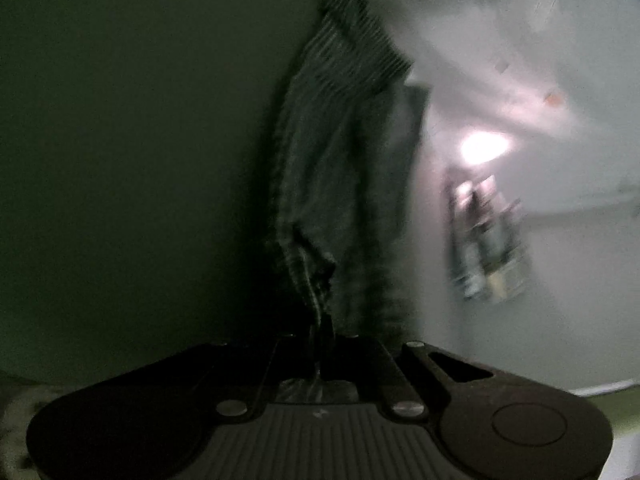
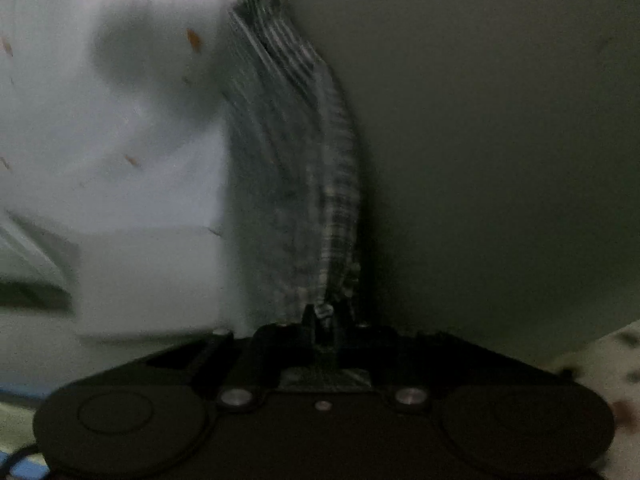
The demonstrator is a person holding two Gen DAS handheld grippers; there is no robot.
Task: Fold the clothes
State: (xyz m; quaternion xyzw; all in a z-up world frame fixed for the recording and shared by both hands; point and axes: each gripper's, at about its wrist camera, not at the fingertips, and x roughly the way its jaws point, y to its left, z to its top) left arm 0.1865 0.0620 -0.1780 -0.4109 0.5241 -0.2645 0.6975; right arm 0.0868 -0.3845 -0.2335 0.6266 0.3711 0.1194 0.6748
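A dark garment with thin pale stripes [image 1: 344,152] hangs stretched out in front of the left wrist camera, blurred by motion. My left gripper [image 1: 322,334] is shut on a bunched edge of it at the bottom centre. In the right wrist view the same striped garment [image 2: 296,160] rises away from my right gripper [image 2: 325,320], which is shut on another bunched edge. The fabric runs taut from each pair of fingers up to a ribbed-looking far end. The rest of the garment is out of view.
A dim plain wall [image 1: 140,160] fills one side of each view. A white surface with small orange specks [image 2: 120,140] lies on the other side. A bright lamp glare [image 1: 484,148] and a blurred rack of items [image 1: 488,240] show at right. Spotted cloth [image 2: 608,364] sits low right.
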